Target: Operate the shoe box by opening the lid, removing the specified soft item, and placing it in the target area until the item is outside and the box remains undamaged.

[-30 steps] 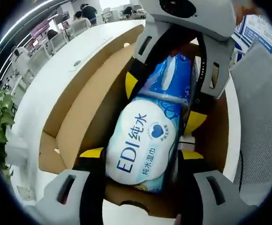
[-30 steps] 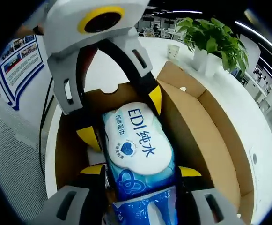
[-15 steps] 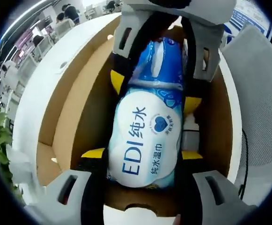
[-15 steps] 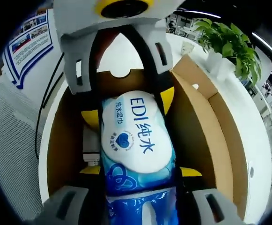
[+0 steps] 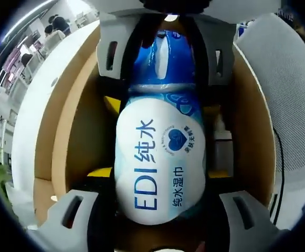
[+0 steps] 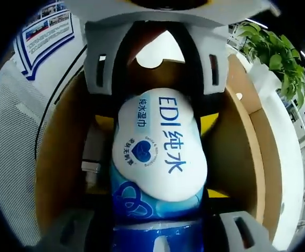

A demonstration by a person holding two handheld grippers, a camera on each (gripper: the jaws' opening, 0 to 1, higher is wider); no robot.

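White desk (image 5: 42,110) holds 1 brown shoe box (image 5: 79,121), lid off, near a green plant (image 6: 278,52) at the desk edge. 1 soft pack of wet wipes (image 5: 160,157) (blue & white, "EDI" on top) sits inside the box, between its side walls. 2 grippers grab it from opposite ends: left gripper (image 5: 160,173) w/ jaws closed on the white-label end, right gripper (image 6: 157,197) w/ jaws closed on the blue end. Small white bottle (image 6: 92,157) lies beside the pack.

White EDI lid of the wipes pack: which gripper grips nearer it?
Left. The left gripper flanks the white lid; the right gripper clamps the wipes pack at its blue end beyond it.
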